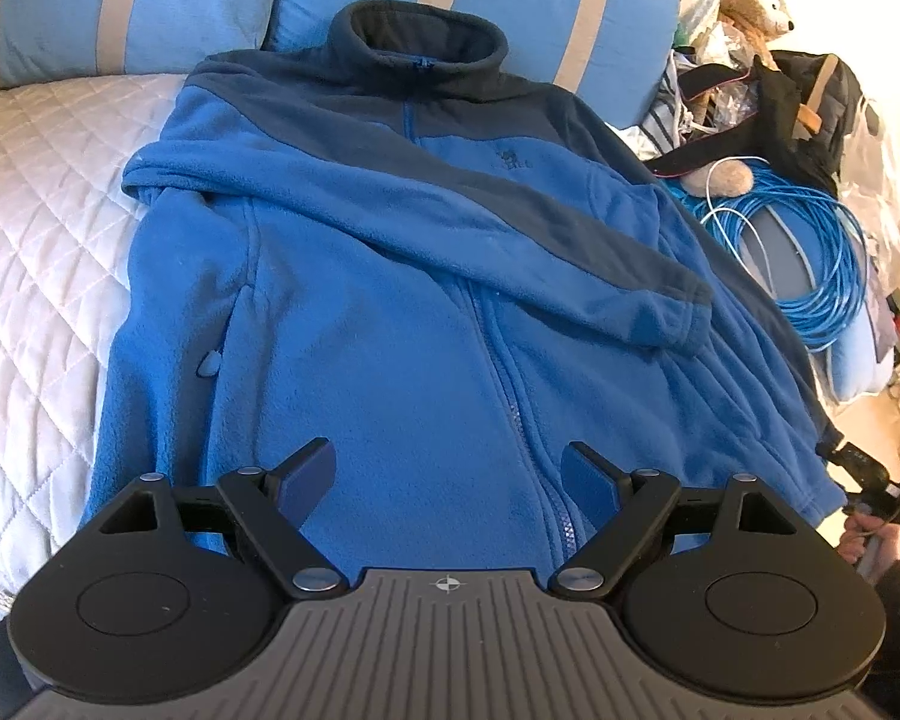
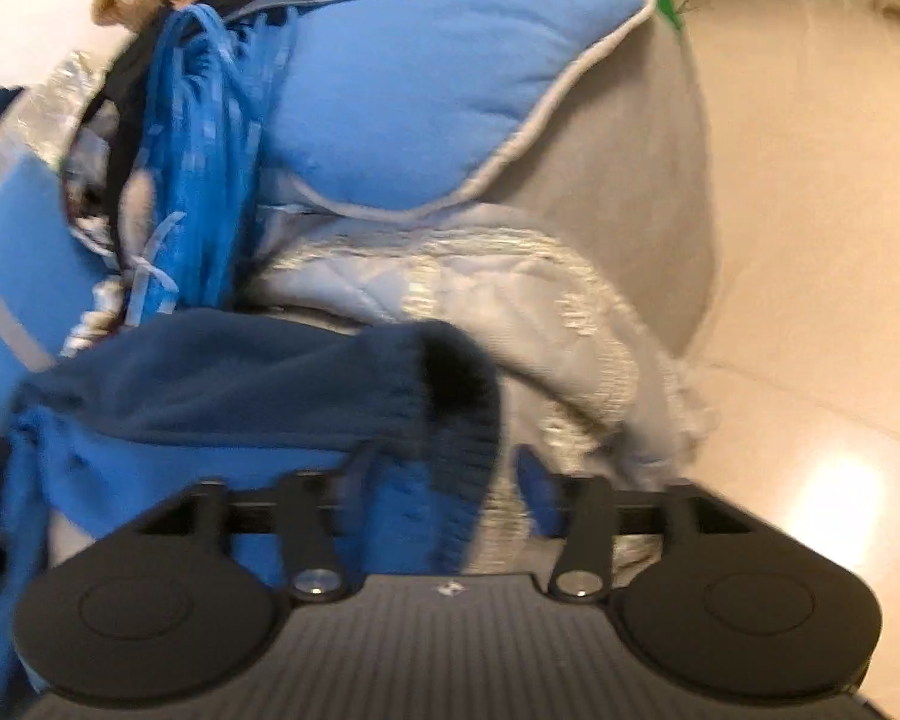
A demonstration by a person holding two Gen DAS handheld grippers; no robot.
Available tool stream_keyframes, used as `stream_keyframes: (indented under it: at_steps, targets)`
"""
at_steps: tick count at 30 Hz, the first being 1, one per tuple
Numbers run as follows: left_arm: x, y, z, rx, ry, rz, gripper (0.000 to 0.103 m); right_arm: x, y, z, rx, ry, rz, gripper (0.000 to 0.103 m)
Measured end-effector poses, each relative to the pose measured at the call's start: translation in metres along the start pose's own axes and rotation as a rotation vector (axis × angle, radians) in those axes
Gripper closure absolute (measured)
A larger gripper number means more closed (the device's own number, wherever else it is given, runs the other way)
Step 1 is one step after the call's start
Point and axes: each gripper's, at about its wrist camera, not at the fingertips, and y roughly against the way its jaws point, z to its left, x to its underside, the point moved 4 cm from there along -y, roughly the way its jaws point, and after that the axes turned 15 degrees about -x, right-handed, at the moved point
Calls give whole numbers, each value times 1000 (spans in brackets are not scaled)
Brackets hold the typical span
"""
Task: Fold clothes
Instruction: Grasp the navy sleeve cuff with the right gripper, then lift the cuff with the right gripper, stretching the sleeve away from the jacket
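The left gripper (image 1: 448, 483) is hovering with jaws wide and empty over the hem of the fleece (image 1: 390, 300), lying flat on the bed (image 1: 36, 228). At three o'clock, the right gripper (image 2: 444, 480) is straddling a cuff (image 2: 456, 420), jaws apart. Soft, light, limp; cuffs and hem are probably offering the best hold.

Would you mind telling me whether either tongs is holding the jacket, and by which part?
Neither: left tongs hang open above the jacket; right tongs straddle its cuff, open.

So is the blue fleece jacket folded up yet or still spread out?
Mostly spread: the jacket lies flat and zipped on the quilt, with only one sleeve folded across its chest.
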Motion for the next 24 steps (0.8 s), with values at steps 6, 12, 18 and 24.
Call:
stream_keyframes:
  at_steps: [6, 12, 18, 24]
  targets:
    - [2, 1, 0, 1, 0, 5, 21, 7, -7, -20, -127, -68, -35, 38]
    - [2, 1, 3, -2, 9, 6, 21, 6, -1, -16, -215, -63, -42, 80]
    - [3, 2, 2, 10, 12, 2, 21, -7, 20, 6, -253, -51, -19, 87]
    - [1, 5, 3, 13, 15, -8, 21, -43, 55, 50, -395, -116, 1, 88]
